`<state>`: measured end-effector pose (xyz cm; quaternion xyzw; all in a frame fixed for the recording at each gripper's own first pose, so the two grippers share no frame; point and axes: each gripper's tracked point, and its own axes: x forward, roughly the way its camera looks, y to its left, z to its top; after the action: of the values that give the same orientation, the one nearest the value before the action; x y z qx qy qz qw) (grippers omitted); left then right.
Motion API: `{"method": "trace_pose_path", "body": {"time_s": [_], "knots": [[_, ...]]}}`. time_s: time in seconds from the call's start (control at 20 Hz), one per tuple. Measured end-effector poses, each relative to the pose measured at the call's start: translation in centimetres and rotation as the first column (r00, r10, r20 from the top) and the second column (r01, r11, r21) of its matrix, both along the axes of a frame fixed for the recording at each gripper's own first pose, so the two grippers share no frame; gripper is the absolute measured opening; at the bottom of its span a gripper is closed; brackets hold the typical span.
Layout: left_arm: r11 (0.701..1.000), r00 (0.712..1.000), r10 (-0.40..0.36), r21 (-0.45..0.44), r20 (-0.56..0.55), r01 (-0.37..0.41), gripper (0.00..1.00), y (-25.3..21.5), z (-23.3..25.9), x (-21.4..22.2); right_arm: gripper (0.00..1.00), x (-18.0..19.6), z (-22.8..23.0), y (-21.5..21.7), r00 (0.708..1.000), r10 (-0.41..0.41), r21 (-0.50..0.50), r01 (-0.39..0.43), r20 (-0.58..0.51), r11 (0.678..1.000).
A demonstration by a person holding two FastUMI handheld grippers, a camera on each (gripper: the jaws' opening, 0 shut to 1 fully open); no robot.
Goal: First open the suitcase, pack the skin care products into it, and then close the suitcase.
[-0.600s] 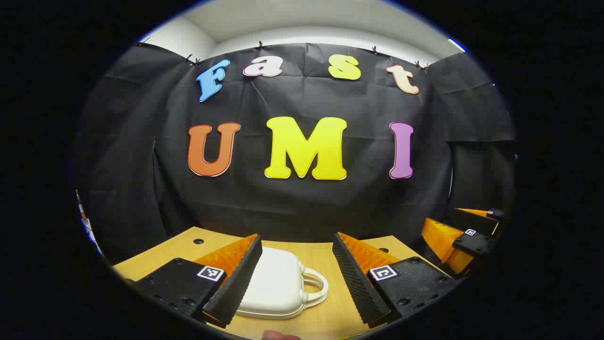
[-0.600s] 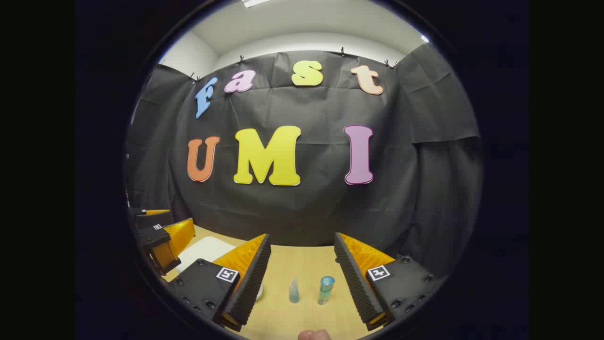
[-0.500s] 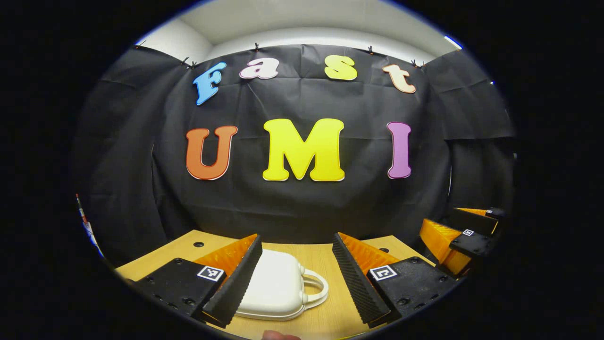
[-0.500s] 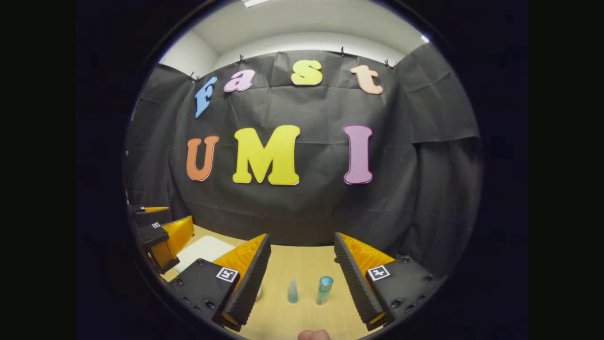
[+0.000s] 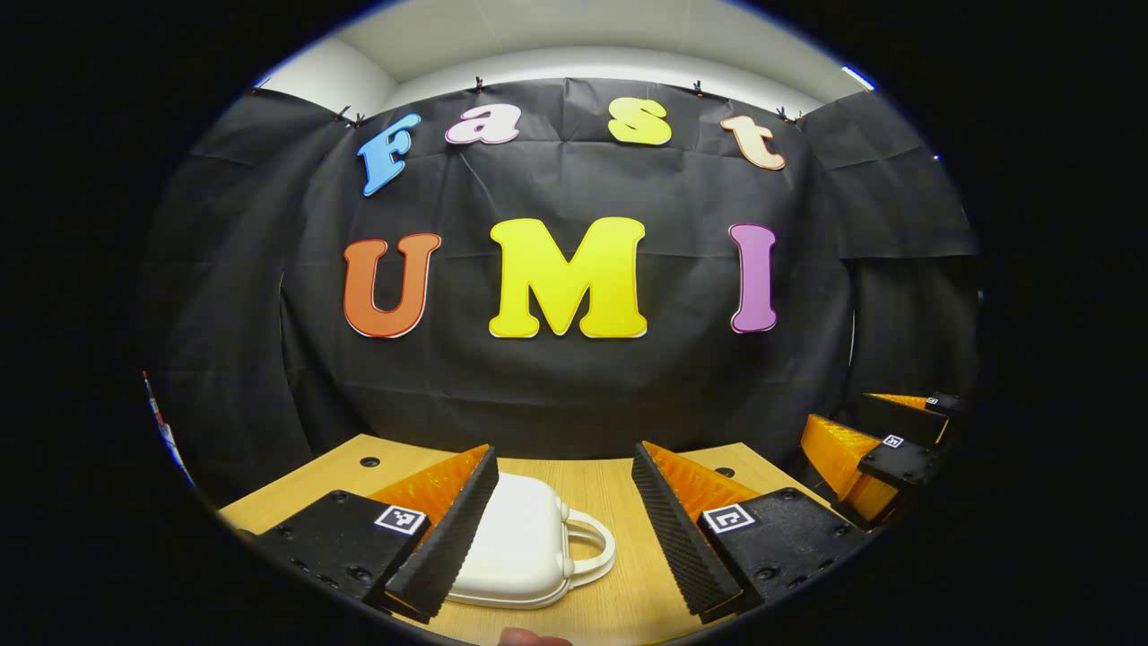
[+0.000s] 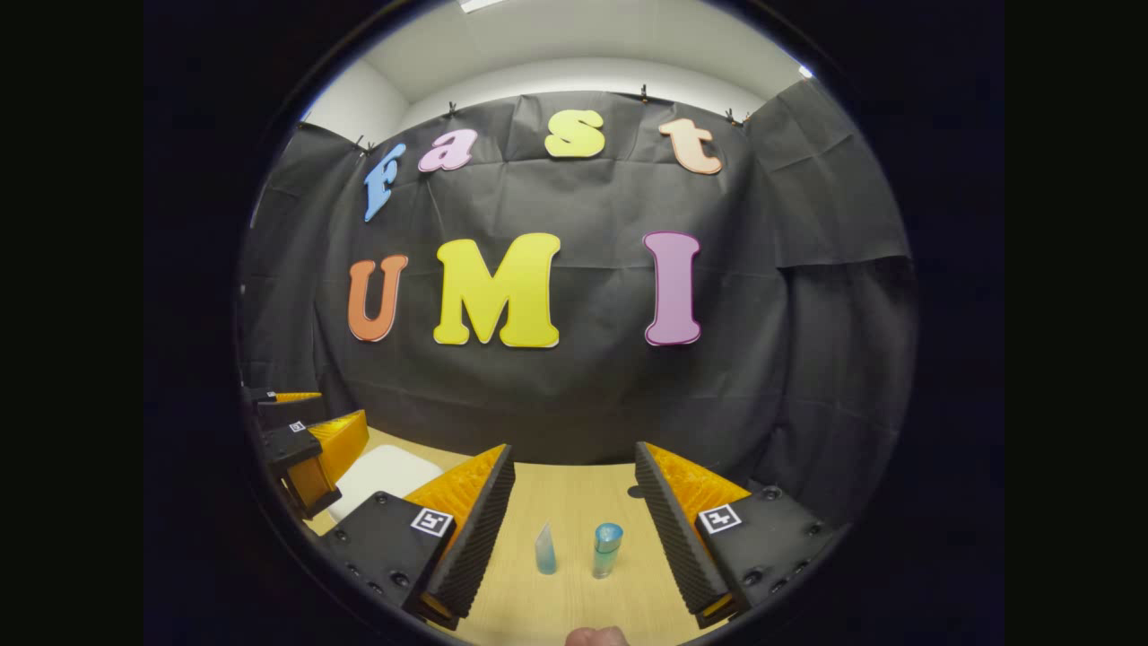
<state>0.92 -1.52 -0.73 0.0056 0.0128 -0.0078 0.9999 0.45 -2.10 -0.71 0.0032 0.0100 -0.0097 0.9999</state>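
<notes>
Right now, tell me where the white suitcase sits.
In the left gripper view, the closed white suitcase lies flat on the wooden table, between the left gripper's open fingers, handle pointing right.

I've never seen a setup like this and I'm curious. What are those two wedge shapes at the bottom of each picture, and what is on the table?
Those wedges are the two fingers of a hand-held gripper; a person holds one in each hand, and a camera rides on each. The left gripper view looks past the left gripper, open and empty, at a closed white suitcase lying flat on the wooden table. The right gripper view looks past the right gripper, also open and empty, at two small bluish skin care items: a pointed tube and a round-capped bottle, both upright. Nothing is held.
</notes>
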Motion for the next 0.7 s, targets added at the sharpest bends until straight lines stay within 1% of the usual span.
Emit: {"method": "trace_pose_path", "body": {"time_s": [0.15, 0.2, 0.3, 0.35, 0.45, 0.5, 0.6, 0.65, 0.7], "knots": [[1.0, 1.0, -0.006, 0.001, -0.014, 0.006, 0.96, -0.4, -0.6, 0.3, 0.8, 0.2, -0.3, -0.8, 1.0, -0.007, -0.003, 0.007, -0.006, 1.0], [1.0, 1.0, -0.012, 0.001, -0.019, 0.012, 0.96, -0.6, -0.8, 0.2, 0.81, 0.2, -0.4, -0.9, 1.0, -0.007, -0.004, 0.007, -0.009, 1.0], [0.999, 0.999, -0.025, 0.018, -0.033, 0.026, 0.96, -1.2, -1.5, 0.5, 0.81, 0.4, -0.9, -1.3, 1.0, -0.006, -0.01, 0.006, -0.022, 1.0], [0.998, 0.998, -0.043, 0.034, -0.038, 0.044, 0.96, -1.6, -1.9, 0.8, 0.81, 0.6, -1.1, -1.8, 1.0, -0.011, -0.014, 0.01, -0.026, 1.0], [0.989, 0.993, -0.104, 0.1, -0.063, 0.11, 0.96, -2.8, -3.5, 1.6, 0.8, 0.9, -1.3, -3.3, 0.999, -0.03, -0.025, 0.029, -0.029, 0.999], [0.981, 0.99, -0.114, 0.151, -0.084, 0.126, 0.96, -2.7, -4.6, 2.1, 0.8, 1.0, -1.4, -4.2, 0.999, -0.042, -0.036, 0.041, -0.033, 0.998], [0.955, 0.982, -0.133, 0.246, -0.131, 0.162, 0.99, -2.6, -6.9, 2.7, 0.79, 1.4, -2.0, -6.2, 0.997, -0.061, -0.064, 0.058, -0.047, 0.996], [0.937, 0.972, -0.156, 0.284, -0.175, 0.202, 0.99, -3.1, -8.6, 3.2, 0.8, 1.5, -2.2, -7.4, 0.996, -0.076, -0.075, 0.072, -0.052, 0.995], [0.91, 0.96, -0.165, 0.34, -0.226, 0.237, 0.99, -3.5, -10.5, 3.4, 0.8, 1.6, -2.4, -8.6, 0.994, -0.093, -0.08, 0.088, -0.056, 0.993]]}}
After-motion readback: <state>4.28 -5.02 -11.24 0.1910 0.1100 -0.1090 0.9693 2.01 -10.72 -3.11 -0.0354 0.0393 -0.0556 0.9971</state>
